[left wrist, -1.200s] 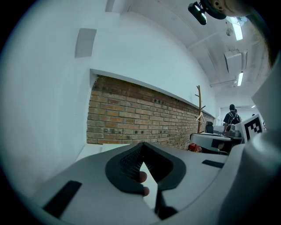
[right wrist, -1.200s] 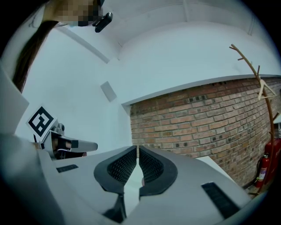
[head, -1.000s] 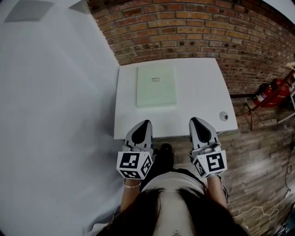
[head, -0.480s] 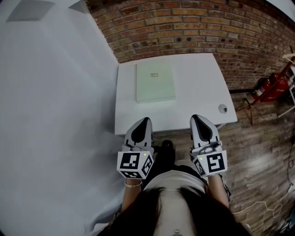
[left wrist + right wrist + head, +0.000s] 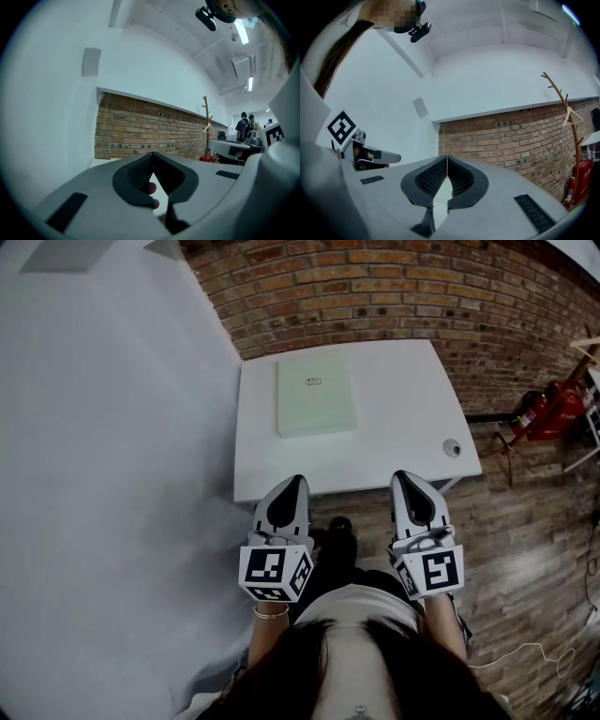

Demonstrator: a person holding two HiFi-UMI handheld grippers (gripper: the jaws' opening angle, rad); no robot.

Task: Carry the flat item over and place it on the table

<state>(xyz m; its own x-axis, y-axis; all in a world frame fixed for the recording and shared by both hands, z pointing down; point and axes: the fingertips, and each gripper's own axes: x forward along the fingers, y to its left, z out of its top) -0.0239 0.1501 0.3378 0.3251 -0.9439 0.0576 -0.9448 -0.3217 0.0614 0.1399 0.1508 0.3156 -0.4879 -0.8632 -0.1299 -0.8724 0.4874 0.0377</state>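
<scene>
Head view: the pale green flat panel (image 5: pixel 316 397) lies on the white desk (image 5: pixel 403 427), left of centre; the left tongs (image 5: pixel 296 487) and right tongs (image 5: pixel 405 482) are at the desk's near edge, well apart from the panel. Left gripper view: left tongs closed together, nothing between. Right gripper view: right tongs likewise closed, empty.

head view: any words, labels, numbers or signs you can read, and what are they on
No text can be read.
flat item: small dark label near its far edge, too small to read.
left gripper and right gripper: black-and-white marker squares, patterns, not words.
extinguisher: no legible print.
</scene>
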